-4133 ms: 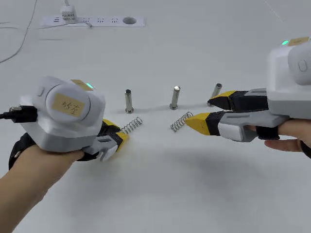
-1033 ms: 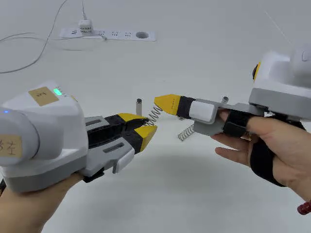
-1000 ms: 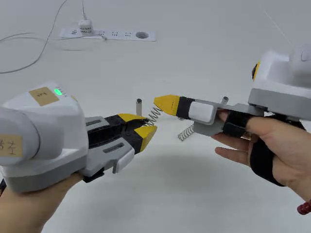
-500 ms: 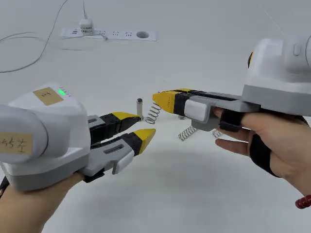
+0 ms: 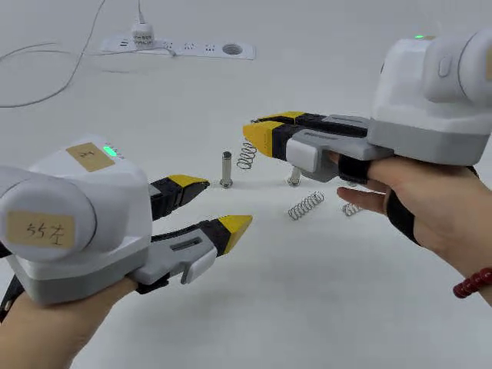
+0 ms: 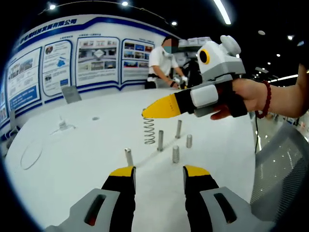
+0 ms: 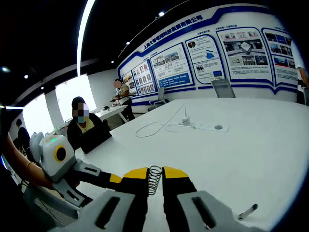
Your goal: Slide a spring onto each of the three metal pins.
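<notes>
Handover done: small coiled steel spring (image 5: 247, 156) now hangs clamped in the right hand-held gripper (image 5: 254, 134), just beside the leftmost short metal pin (image 5: 226, 169) on the white table (image 5: 307, 300). Left hand-held gripper (image 5: 221, 202) has let go (jaws apart). Threading that pin looks next.

We hold our left hand-held gripper (image 5: 217, 202) low, jaws apart; our right hand-held gripper (image 5: 257, 137), higher up, pinches a spring (image 5: 246, 156).
</notes>
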